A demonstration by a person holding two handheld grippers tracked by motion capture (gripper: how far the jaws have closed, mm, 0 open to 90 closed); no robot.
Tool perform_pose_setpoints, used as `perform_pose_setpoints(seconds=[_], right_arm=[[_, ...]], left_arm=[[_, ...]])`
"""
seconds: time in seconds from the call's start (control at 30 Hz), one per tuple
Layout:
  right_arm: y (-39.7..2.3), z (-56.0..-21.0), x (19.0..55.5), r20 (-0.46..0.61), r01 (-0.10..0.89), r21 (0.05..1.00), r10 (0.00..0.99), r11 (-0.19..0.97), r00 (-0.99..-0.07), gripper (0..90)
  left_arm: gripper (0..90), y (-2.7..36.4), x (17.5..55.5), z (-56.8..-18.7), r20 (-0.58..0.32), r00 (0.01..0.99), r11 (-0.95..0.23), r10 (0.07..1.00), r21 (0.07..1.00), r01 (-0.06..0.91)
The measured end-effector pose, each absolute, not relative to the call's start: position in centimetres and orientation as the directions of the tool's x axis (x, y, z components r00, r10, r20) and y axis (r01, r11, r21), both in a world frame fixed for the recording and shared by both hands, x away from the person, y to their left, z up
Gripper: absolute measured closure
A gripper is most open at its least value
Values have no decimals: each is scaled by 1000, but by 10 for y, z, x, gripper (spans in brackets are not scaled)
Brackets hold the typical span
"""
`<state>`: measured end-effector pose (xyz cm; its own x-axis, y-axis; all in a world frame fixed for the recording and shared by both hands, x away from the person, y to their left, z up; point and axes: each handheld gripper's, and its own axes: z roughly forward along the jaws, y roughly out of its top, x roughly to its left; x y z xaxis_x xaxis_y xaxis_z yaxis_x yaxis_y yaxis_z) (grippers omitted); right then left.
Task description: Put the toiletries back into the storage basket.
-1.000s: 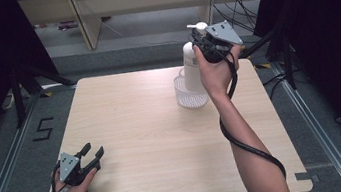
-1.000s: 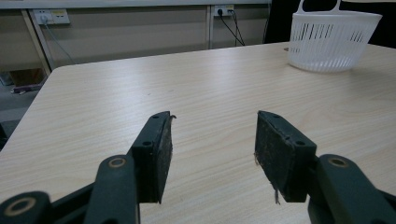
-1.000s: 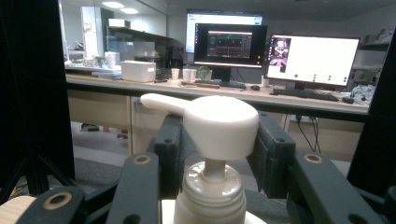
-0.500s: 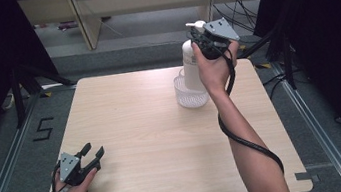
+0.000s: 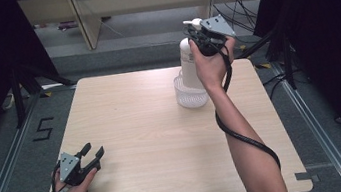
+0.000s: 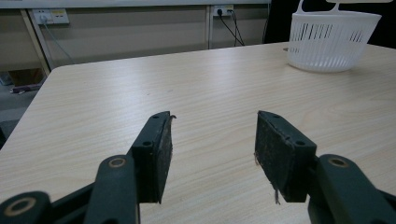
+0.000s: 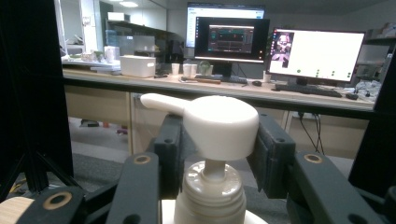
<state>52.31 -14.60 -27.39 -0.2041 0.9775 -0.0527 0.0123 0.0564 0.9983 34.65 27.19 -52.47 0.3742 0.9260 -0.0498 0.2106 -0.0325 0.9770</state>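
The right gripper [image 7: 212, 154] clamps the pump head [image 7: 219, 123] of a white bottle [image 5: 188, 63], which stands in the white basket [image 5: 191, 95]. Being gripped so high, the bottle may swing or tip the basket if lifted. Well away from the basket, the left gripper [image 5: 93, 155] rests wide open on the desk [image 5: 155, 148].

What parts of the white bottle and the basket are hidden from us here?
- High view: the hand and right gripper cover part of the pump bottle, and the basket wall screens its base.
- Right gripper view: the bottle's body is cut off by the bottom edge.
- Left gripper view: the basket's handle is cut off by the top edge.
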Motion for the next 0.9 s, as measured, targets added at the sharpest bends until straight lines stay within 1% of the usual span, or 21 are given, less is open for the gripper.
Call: perform_pose_setpoints(seconds=[0.17, 0.2, 0.23, 0.27, 0.33, 0.67, 0.7, 0.9], right_arm=[[-145, -275, 527, -55, 24, 998, 978, 61, -201, 600], [-144, -276, 528, -40, 33, 998, 978, 48, -204, 600], [-144, -277, 529, -57, 26, 998, 978, 63, -202, 600], [-143, -277, 529, -37, 34, 998, 979, 45, -201, 600], [-144, -277, 531, -54, 34, 998, 978, 62, -201, 600], [-142, -280, 537, -52, 49, 997, 979, 63, -198, 600], [-141, -281, 537, -40, 57, 997, 980, 52, -197, 600], [-141, -285, 543, -53, 59, 996, 979, 66, -198, 600]], left_arm=[[459, 272, 346, -525, -50, 375, -33, 926, 977, 211], [459, 272, 347, -525, -50, 375, -32, 926, 977, 210], [459, 272, 347, -525, -50, 375, -33, 926, 977, 211], [459, 272, 347, -525, -49, 375, -33, 926, 977, 211], [459, 272, 346, -525, -49, 375, -33, 926, 977, 210], [459, 272, 346, -525, -50, 375, -33, 926, 977, 211], [459, 272, 346, -525, -50, 375, -33, 926, 977, 211], [459, 272, 346, -525, -50, 376, -33, 925, 977, 211]])
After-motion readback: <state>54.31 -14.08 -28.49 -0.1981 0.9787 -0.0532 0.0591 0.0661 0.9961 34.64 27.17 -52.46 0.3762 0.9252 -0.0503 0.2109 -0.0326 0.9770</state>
